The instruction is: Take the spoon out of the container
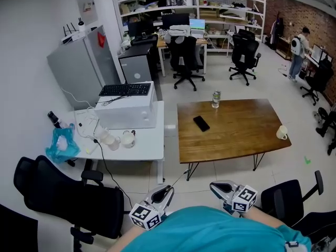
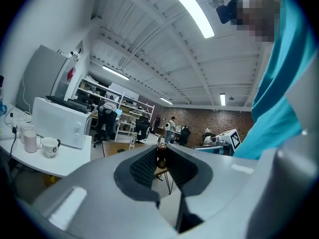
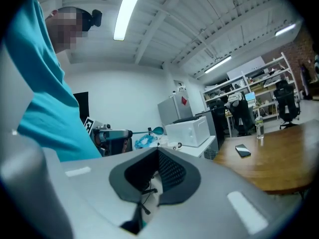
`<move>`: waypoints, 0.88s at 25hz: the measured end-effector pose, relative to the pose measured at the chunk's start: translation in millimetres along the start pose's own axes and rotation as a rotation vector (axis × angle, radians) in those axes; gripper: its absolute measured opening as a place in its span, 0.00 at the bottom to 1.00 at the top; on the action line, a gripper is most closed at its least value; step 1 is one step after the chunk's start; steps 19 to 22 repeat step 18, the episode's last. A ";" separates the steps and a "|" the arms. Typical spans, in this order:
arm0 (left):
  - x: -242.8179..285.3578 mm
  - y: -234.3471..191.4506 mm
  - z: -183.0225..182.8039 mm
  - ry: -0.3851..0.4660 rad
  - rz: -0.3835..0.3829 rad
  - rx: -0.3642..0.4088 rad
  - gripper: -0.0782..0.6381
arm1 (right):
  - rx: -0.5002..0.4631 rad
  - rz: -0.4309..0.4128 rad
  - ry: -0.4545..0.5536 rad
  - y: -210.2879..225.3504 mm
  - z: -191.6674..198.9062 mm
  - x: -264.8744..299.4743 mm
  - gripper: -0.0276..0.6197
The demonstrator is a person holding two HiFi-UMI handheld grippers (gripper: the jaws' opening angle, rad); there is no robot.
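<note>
Near the person's body, well short of both desks, left gripper has jaws a narrow slit apart, right gripper has jaws together, both empty; spoon not discernible, presumably among the cups on the white desk, so extraction not begun.

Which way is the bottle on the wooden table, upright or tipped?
Upright: the bottle stands on its base near the wooden table's far edge.

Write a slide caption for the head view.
Left hand-held gripper and right hand-held gripper held near the body; wooden table beyond carries phone, bottle, mug.
</note>
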State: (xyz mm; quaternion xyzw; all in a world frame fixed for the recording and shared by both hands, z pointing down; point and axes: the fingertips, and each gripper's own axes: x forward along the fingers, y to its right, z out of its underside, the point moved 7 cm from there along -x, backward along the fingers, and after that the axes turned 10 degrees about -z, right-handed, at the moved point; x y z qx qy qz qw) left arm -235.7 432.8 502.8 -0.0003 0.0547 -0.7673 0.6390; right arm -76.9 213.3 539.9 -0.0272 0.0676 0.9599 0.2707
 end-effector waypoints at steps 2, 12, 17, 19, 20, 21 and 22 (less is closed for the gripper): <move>2.4 -1.8 4.9 0.003 -0.008 -0.011 0.18 | -0.005 -0.002 -0.004 4.7 3.6 -3.8 0.04; 11.7 -9.1 9.2 -0.010 -0.003 -0.015 0.18 | -0.021 -0.016 0.011 18.2 -1.2 4.7 0.04; 22.6 -21.7 17.2 -0.014 0.005 -0.011 0.18 | -0.026 -0.016 0.010 33.7 4.1 12.1 0.04; 23.9 -22.3 19.6 -0.014 0.005 -0.012 0.18 | -0.025 -0.017 0.010 35.8 6.2 11.7 0.04; 23.9 -22.3 19.6 -0.014 0.005 -0.012 0.18 | -0.025 -0.017 0.010 35.8 6.2 11.7 0.04; 23.9 -22.3 19.6 -0.014 0.005 -0.012 0.18 | -0.025 -0.017 0.010 35.8 6.2 11.7 0.04; 23.9 -22.3 19.6 -0.014 0.005 -0.012 0.18 | -0.025 -0.017 0.010 35.8 6.2 11.7 0.04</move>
